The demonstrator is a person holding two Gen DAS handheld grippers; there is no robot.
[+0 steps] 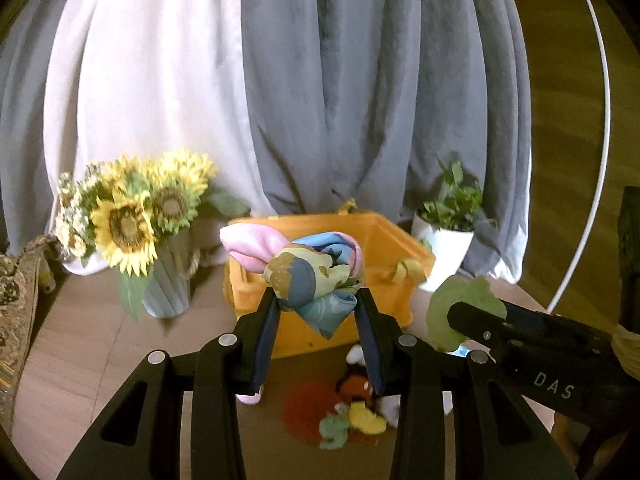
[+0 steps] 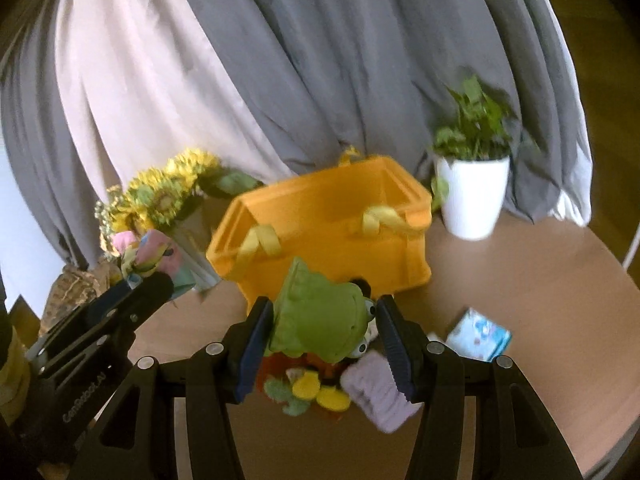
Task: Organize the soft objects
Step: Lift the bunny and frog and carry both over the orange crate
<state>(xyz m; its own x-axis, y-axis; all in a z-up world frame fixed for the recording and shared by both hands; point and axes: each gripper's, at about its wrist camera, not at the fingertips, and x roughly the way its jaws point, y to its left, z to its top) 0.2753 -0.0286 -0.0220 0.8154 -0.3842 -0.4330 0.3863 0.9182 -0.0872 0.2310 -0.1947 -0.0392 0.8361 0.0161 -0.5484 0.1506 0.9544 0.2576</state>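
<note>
Above the bench [image 2: 520, 280], both grippers tilt downward toward the orange bin [image 2: 332, 224]. At 12 o'clock of its own view, the left gripper [image 1: 318, 304] clamps a bunched pastel cloth [image 1: 308, 272]; the right gripper [image 2: 324, 324] pinches a green frog plush [image 2: 320, 320]. Below lie a heap of small soft toys [image 2: 308, 392], a lilac cloth [image 2: 376, 396], and, at 4 o'clock, a blue packet [image 2: 478, 338]. Sunflowers [image 1: 132, 220] stand at 10 o'clock of the bin, a potted plant [image 2: 474, 184] at 2 o'clock, curtains [image 1: 360, 80] behind. Gripper fingers hide part of the blurred heap.
</note>
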